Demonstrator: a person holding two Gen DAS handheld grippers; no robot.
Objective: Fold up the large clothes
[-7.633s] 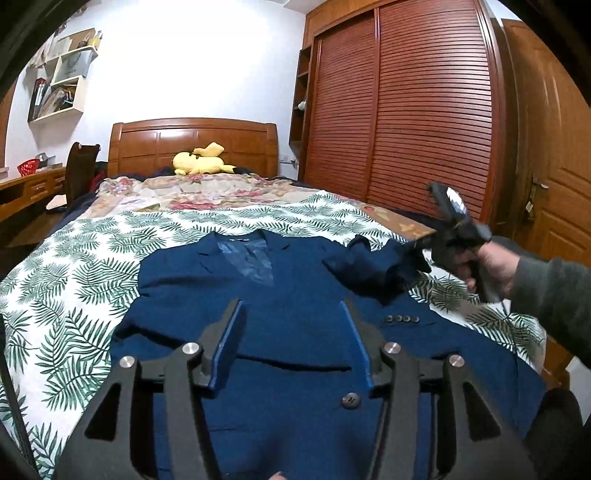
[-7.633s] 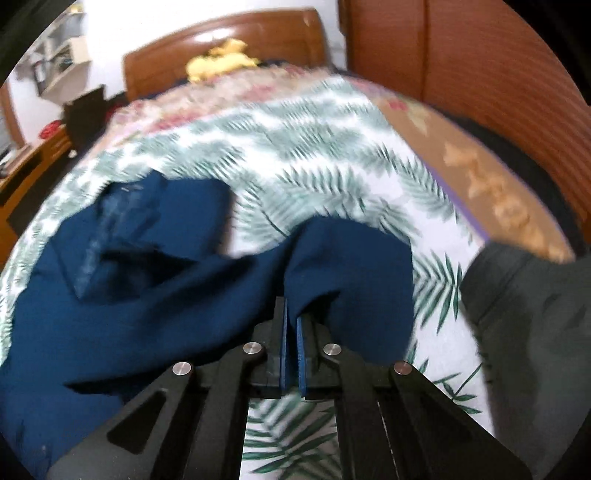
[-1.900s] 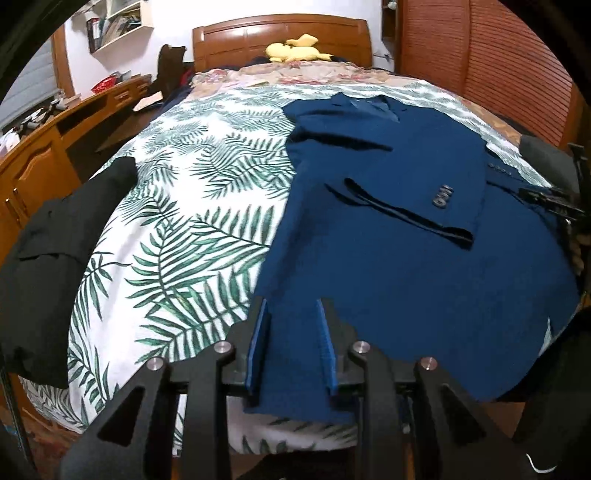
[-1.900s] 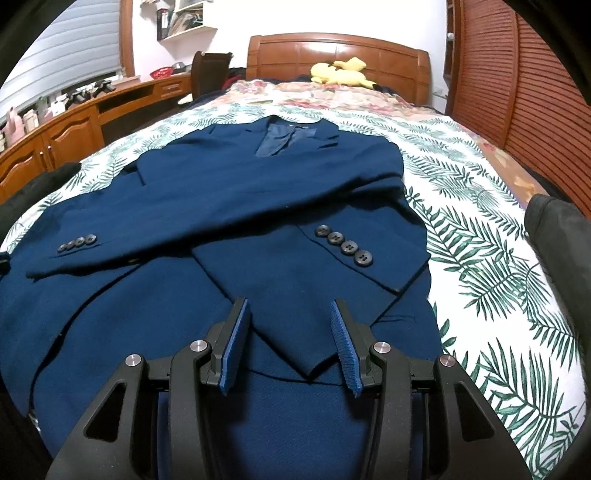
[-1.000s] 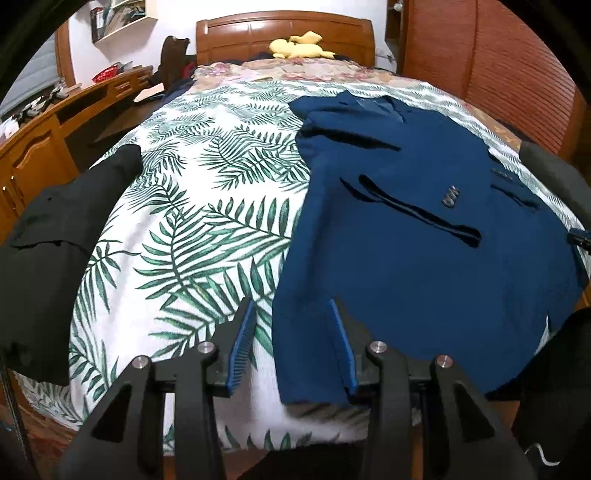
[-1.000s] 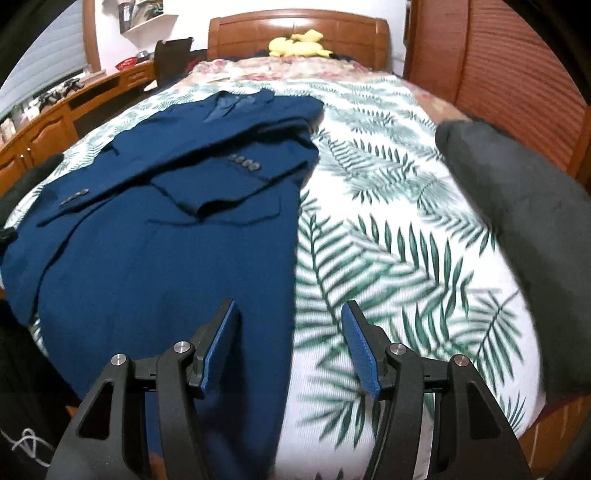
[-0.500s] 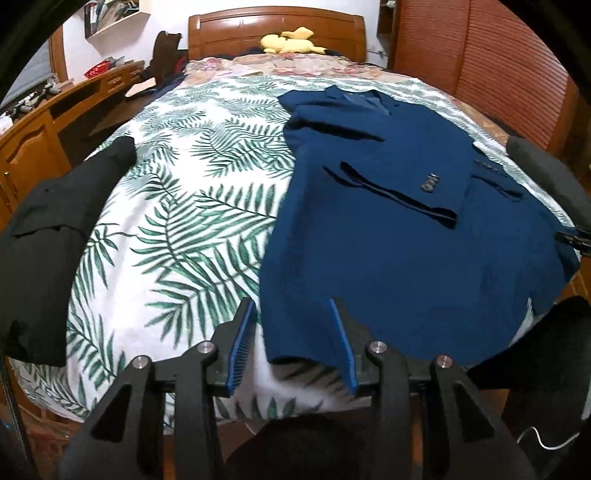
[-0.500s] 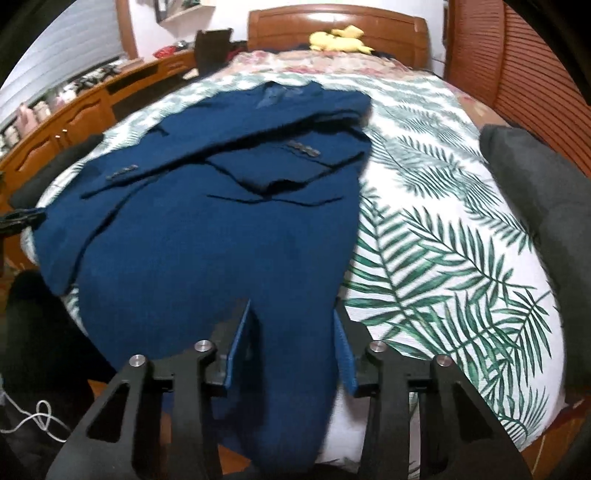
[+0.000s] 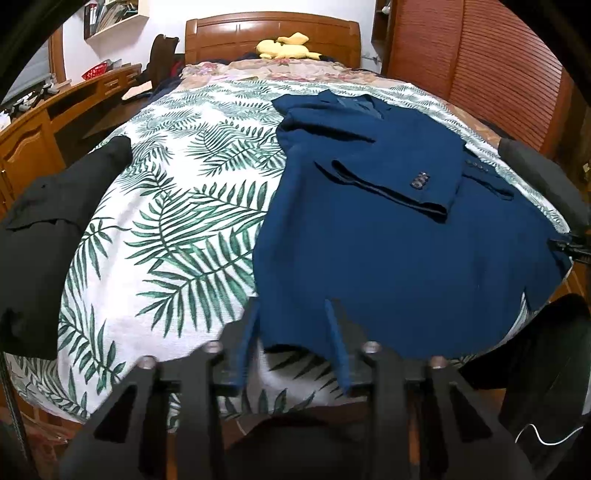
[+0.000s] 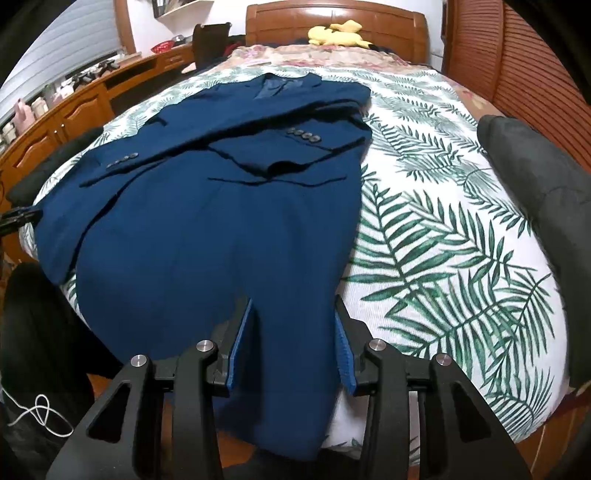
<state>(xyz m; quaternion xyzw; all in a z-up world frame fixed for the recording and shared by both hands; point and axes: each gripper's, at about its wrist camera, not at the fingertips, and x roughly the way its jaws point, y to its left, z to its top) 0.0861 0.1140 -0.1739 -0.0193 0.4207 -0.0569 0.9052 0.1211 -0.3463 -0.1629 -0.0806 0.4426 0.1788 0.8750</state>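
One navy blazer [image 9: 399,236] lies face up on the bed [image 9: 177,221], which is covered by a leaf-print sheet. In the left wrist view the blazer fills the centre and right of the frame; in the right wrist view it fills the centre and left [image 10: 207,221]. Its two sleeves are folded across the chest: one sleeve cuff [image 10: 304,136] shows four buttons, the other cuff [image 10: 122,160] a row of small buttons too blurred to count surely.

The left gripper [image 9: 295,347] sits at the bottom centre of its frame, its two fingers [image 9: 246,343] spread apart with the hem corner of the blazer between them, not pinched. The right gripper [image 10: 291,343] is likewise at the bottom centre, its two fingers [image 10: 345,354] spread wide on either side of the hanging hem, gripping nothing.

Two dark garments lie on the bed: a black one [image 9: 44,229] at the left edge of the left wrist view, a grey one [image 10: 535,192] at the right edge of the right wrist view. One yellow plush toy [image 9: 286,46] rests against the wooden headboard [image 9: 229,33] at the top centre.
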